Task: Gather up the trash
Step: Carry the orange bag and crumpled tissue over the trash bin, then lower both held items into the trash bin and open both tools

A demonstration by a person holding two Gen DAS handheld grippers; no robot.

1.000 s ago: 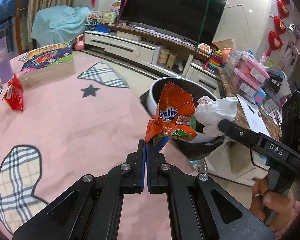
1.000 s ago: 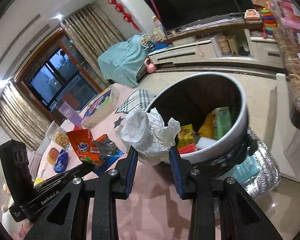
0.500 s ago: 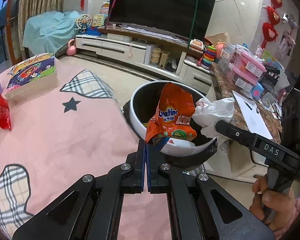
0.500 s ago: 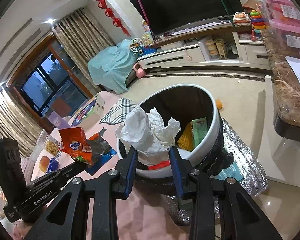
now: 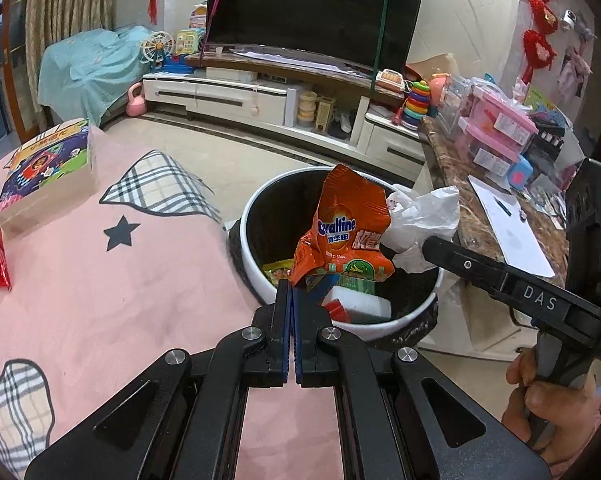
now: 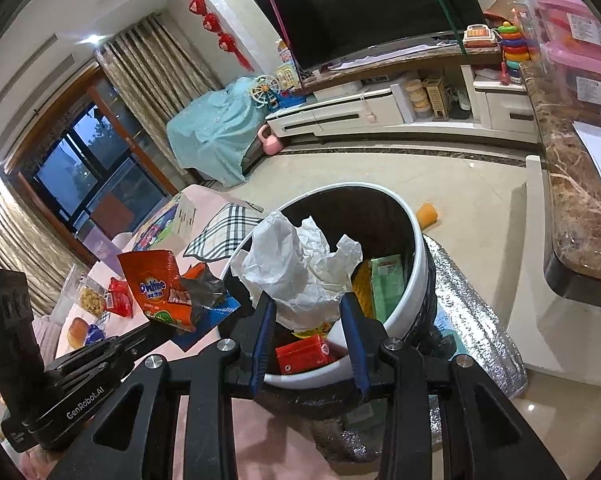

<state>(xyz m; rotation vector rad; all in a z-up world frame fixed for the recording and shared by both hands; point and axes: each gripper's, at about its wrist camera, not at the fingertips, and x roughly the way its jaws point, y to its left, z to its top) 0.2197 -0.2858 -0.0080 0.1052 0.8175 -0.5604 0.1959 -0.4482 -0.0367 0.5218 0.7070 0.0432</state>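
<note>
- Our left gripper [image 5: 291, 286] pinches the orange Ovaltine wrapper [image 5: 346, 226] by its corner over the bin [image 5: 256, 272]; our right gripper [image 6: 307, 320] clasps crumpled white paper [image 6: 296, 276] above the near rim.
- We carry both farther over the opening; then release, so nothing catches the rim.

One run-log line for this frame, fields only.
phase: over bin | left gripper: shut on Ovaltine packet | right gripper: shut on crumpled white paper | trash bin: holds wrappers | release: not yet
</note>
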